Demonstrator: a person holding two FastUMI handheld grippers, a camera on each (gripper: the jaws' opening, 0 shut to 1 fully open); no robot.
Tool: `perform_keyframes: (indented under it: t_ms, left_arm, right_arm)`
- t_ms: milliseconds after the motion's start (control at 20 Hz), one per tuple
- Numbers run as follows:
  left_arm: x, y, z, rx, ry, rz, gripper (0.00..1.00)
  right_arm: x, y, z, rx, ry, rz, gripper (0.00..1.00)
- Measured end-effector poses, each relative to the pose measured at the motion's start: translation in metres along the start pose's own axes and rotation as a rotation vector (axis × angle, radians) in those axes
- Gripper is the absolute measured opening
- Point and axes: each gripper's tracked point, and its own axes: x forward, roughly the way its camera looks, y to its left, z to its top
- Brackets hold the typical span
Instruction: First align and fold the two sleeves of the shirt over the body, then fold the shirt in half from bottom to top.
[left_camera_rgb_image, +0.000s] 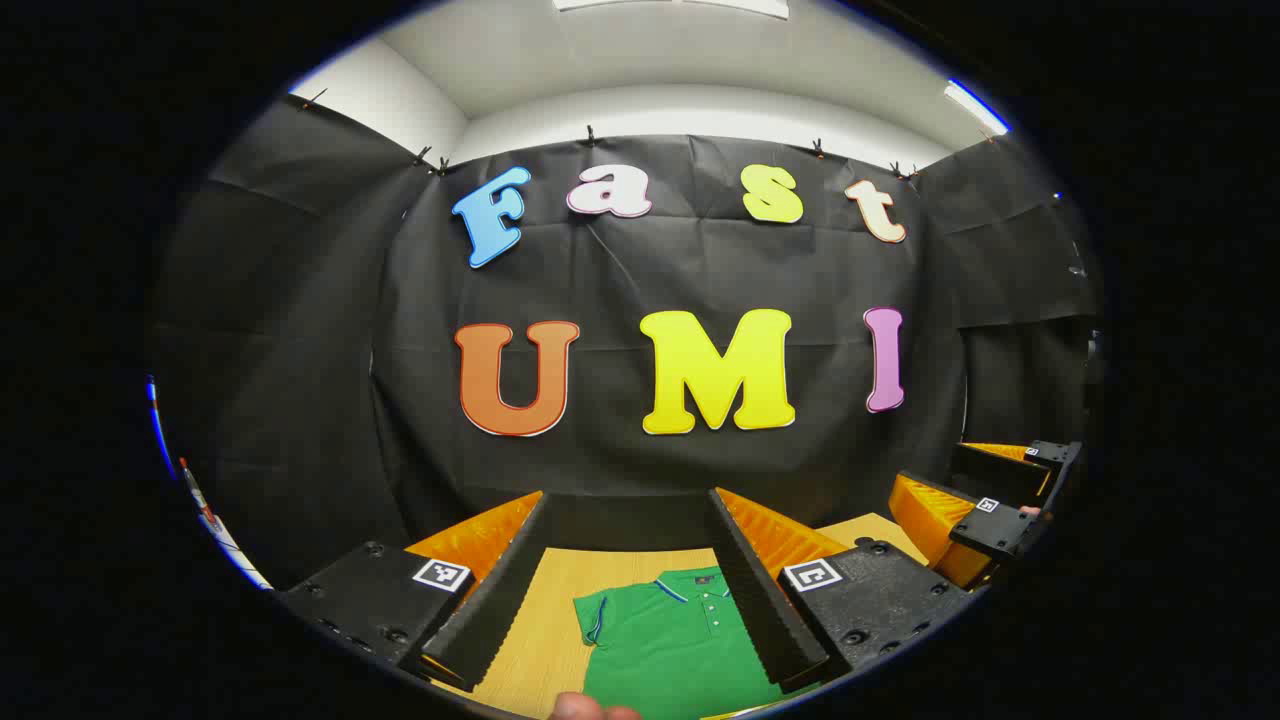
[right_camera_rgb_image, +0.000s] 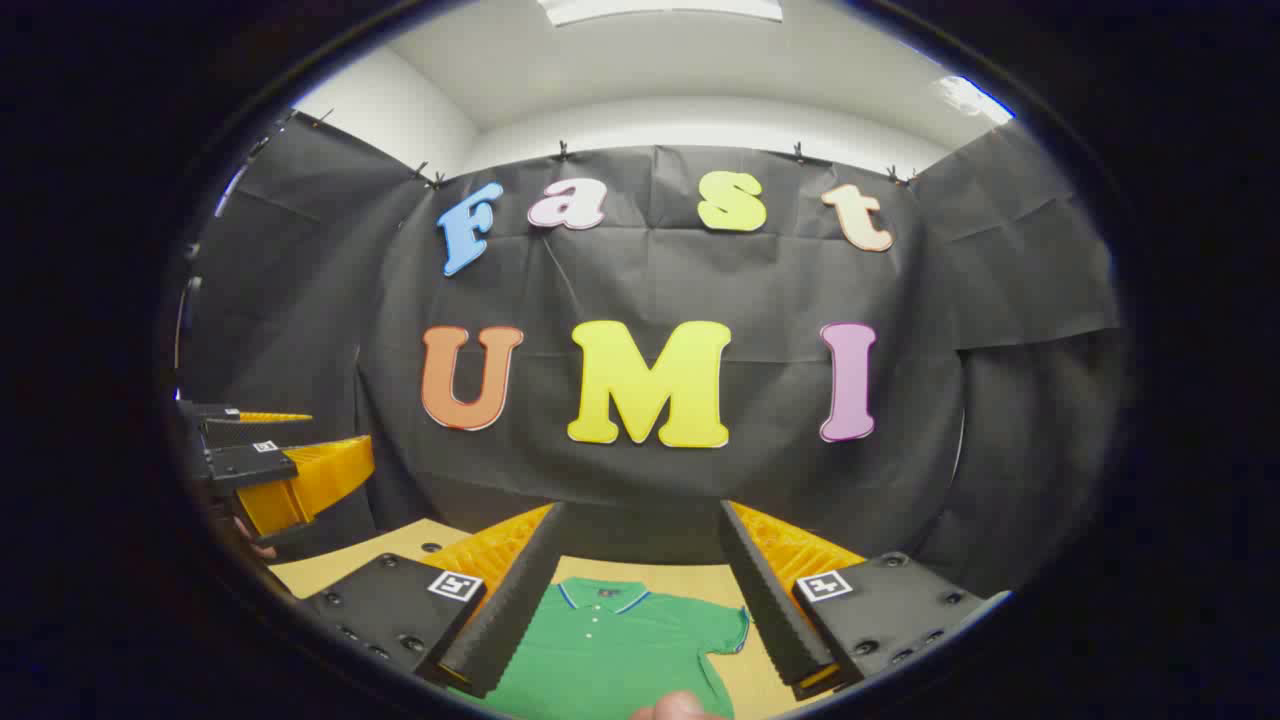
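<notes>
1. I have the green polo shirt (left_camera_rgb_image: 670, 640) lying flat on the wooden tabletop (left_camera_rgb_image: 545, 620), collar toward the far wall and both short sleeves spread out.
2. My left gripper (left_camera_rgb_image: 628, 585) hangs above the shirt's left half, its fingers spread wide with nothing between them.
3. My right gripper (right_camera_rgb_image: 640, 595) hangs above the right half, fingers likewise wide apart and empty; in the left gripper view it sits off to the right, well clear of the cloth.
4. I judge that no fold is made yet, so the sleeve step is the one in hand.
5. Next I would lower each gripper to its own sleeve (right_camera_rgb_image: 725, 630), pinch the cuff edge, and carry it inward over the body, keeping both sleeves level.
</notes>
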Motion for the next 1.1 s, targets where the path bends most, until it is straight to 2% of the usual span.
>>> perform_keyframes:
  t_ms: [500,550,600,1100]
  left_arm:
    - [0.002,-0.002,0.003,-0.009,-0.018,-0.002,0.98]
    - [0.001,-0.002,0.003,-0.009,-0.013,-0.003,0.88]
    - [0.000,-0.002,0.003,-0.006,-0.011,-0.003,0.98]
    - [0.000,-0.007,-0.002,-0.005,0.000,-0.030,0.98]
  right_arm:
    - [0.005,-0.014,-0.001,-0.023,0.016,-0.012,0.98]
    - [0.006,-0.018,-0.001,-0.014,0.018,-0.020,0.98]
    - [0.007,-0.020,-0.002,-0.004,0.018,-0.028,0.98]
    - [0.005,-0.027,-0.021,-0.023,0.079,-0.028,0.98]
